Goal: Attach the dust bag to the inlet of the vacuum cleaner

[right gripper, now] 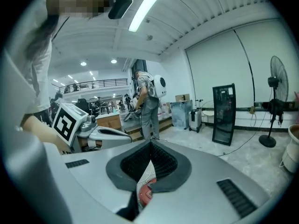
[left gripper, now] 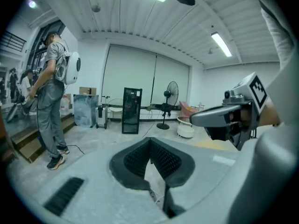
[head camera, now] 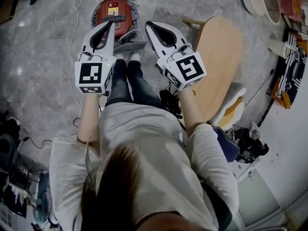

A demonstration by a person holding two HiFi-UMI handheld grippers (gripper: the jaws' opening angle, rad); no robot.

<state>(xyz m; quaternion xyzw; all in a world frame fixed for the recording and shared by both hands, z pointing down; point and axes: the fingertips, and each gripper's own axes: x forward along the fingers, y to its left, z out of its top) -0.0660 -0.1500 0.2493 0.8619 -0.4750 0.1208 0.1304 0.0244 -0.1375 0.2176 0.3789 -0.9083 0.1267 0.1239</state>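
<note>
Left gripper (head camera: 111, 25): jaws fully closed, the ribbed black pads (left gripper: 135, 160) meeting at the tip with nothing between them. Right gripper (head camera: 148, 24): jaws likewise fully closed, and its pads (right gripper: 164, 164) hold nothing. In the head view both grippers are held side by side and apart in front of the person's body, tips pointing forward, each carried by one hand behind its marker cube. The vacuum cleaner (head camera: 113, 12), red with a black grille on top, stands on the grey stone floor (head camera: 43, 57) beyond and below both sets of fingertips, nearest the left fingertips and well clear of them; in the right gripper view a patch of its red shell shows through the gap beneath the closed fingers. A grey part (head camera: 131, 36) lies at the near end of the vacuum cleaner, between the two fingertips in the head view; what it is cannot be told. A wooden table (head camera: 219, 57) stands just to the right of the right fingers. Far ahead of the fingers, a standing person (left gripper: 53, 92) wears a white backpack, and a pedestal fan (left gripper: 171, 97) stands near a black cabinet (left gripper: 131, 110).
</note>
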